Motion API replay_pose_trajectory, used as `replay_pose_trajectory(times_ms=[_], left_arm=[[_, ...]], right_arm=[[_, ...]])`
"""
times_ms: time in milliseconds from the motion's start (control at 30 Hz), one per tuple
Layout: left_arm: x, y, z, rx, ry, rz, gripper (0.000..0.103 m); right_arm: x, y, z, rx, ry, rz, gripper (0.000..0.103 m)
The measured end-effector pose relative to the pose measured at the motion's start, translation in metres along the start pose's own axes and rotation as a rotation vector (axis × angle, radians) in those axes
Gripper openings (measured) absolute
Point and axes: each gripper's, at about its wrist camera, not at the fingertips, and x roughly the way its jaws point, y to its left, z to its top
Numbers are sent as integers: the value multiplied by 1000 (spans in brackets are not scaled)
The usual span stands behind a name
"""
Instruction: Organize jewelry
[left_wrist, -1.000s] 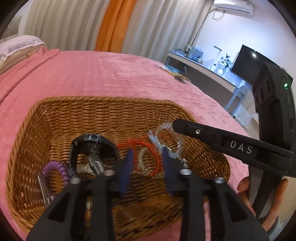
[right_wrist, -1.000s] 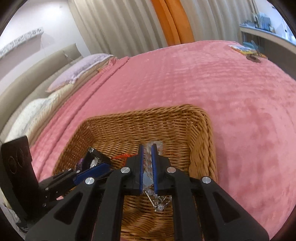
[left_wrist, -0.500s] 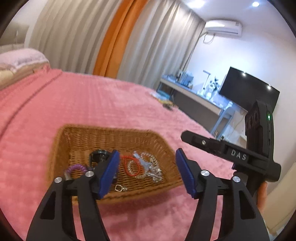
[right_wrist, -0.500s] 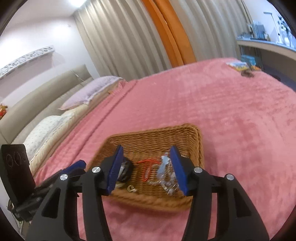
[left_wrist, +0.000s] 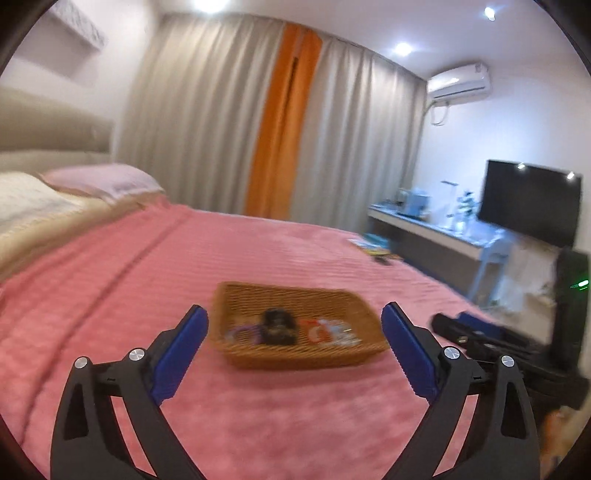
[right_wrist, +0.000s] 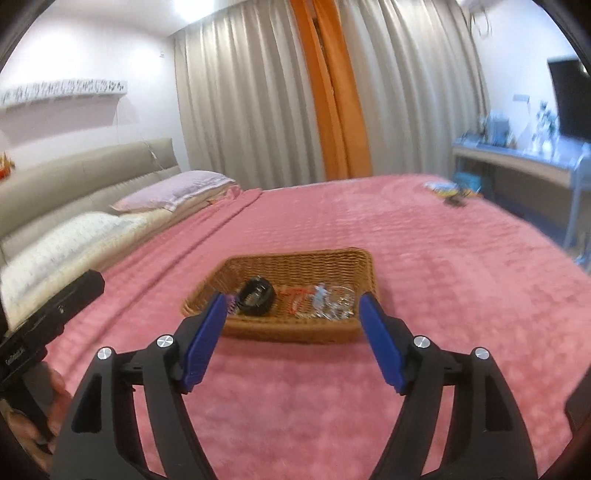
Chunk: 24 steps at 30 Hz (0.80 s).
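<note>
Both our left tongs (left_wrist: 293, 345) and right tongs (right_wrist: 291, 334) have just spread, empty; bumping the basket (right_wrist: 295, 330) could spill its tangled jewelry (right_wrist: 317, 301) onto the bed (right_wrist: 443, 258).

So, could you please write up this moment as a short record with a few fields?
surface: pink bedspread
container: wicker basket, resting on the bedspread
contents: black watch, red cord bracelet, clear beaded pieces, purple coil, all inside the basket
left gripper: open, nothing between the jaws, which have just been opening
right gripper: open, nothing between the jaws, which have just been opening
both grippers: short of the basket, apart from it
</note>
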Motion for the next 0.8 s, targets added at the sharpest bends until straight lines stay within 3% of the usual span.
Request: replay_pose_trajectory(times_ms=[67,167,500,800], left_arm=[[-9,0,-16,18,-50,106,92],[-13,-1,-34,44,-87,182,92],[-1,12,-61,28,-12,212,92],[-7,-3,-66,95,-51,239,95]], right_arm=[[-3,7,-14,-34,-16,-22,70],[-2,17,-32,-81,-39,-54,70],[11,16,-57,-95,-39,-99,70],[14,8,-61,-58,-23,-80,71]])
